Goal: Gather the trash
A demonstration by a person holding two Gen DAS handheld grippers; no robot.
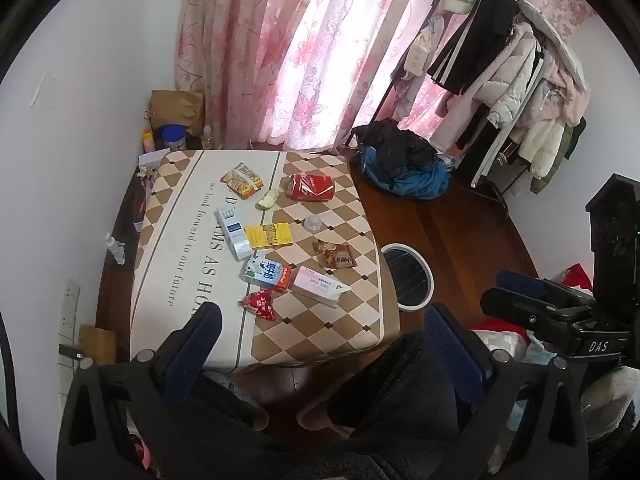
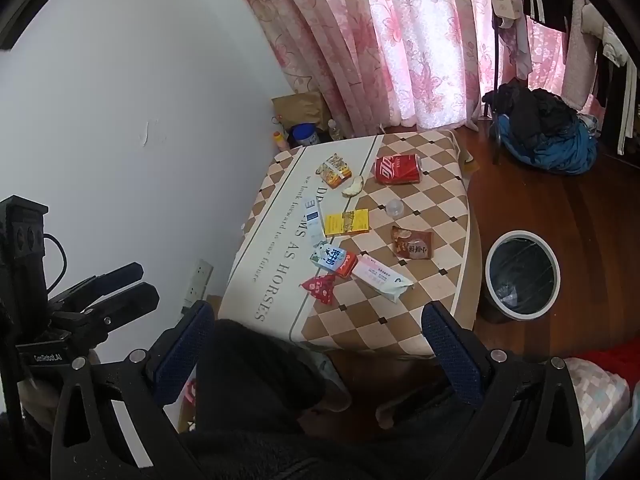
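both hand-held grippers, left and right, are wide open and hold nothing. the trash sits mid-frame on the counter. the crushed cola can could roll away, missing the bin at right.

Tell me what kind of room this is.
Probably a bedroom or living space in a home. Pink floral curtains hang behind a rack of padded coats, and a low table under a checked brown-and-cream cloth stands on dark wood flooring beside a white-rimmed round waste bin.
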